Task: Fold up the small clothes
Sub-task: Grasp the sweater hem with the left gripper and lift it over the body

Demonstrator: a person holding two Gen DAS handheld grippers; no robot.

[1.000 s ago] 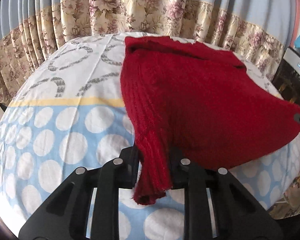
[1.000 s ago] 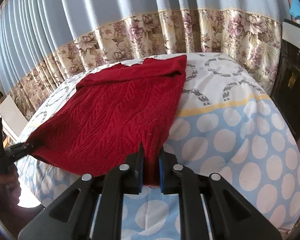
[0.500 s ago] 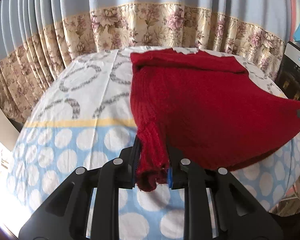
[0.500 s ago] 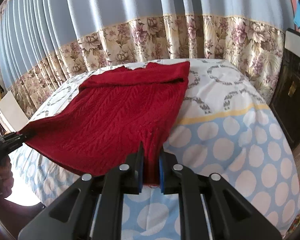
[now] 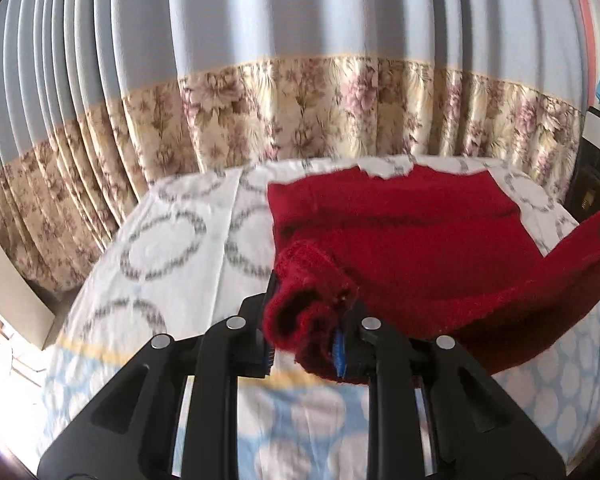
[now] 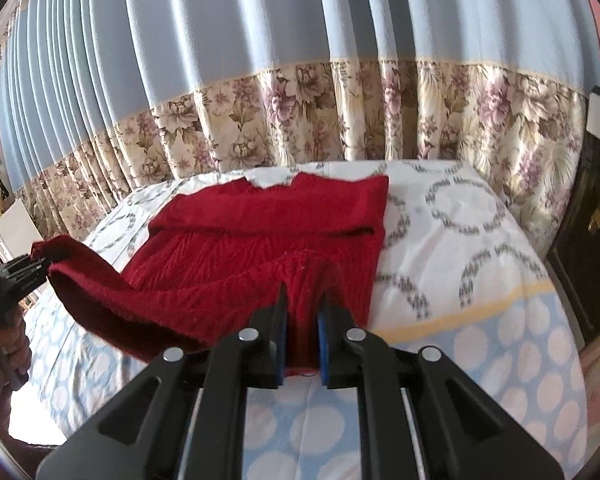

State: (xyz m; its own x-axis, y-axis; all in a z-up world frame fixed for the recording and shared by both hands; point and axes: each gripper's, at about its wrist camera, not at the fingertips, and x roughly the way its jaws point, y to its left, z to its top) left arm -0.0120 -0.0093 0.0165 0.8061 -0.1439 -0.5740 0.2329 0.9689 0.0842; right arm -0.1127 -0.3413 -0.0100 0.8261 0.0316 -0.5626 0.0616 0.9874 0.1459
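Observation:
A red knitted sweater point(image 5: 412, 240) lies on the bed, its far part flat and folded over. It also shows in the right wrist view point(image 6: 268, 232). My left gripper point(image 5: 306, 320) is shut on the sweater's near left hem corner, which bunches between the fingers. My right gripper point(image 6: 303, 320) is shut on the near right hem corner. Both corners are lifted off the bed, and the hem sags between them. The left gripper also appears at the left edge of the right wrist view point(image 6: 20, 272).
The bed sheet point(image 6: 452, 248) is white with grey rings at the back and blue with white dots in front. A blue and floral curtain point(image 5: 300, 112) hangs behind the bed. A dark appliance point(image 6: 588, 240) stands at the right.
Both grippers have lifted the sweater's near hem and carried it away from me toward the far end. The cameras now tilt up and show more curtain.

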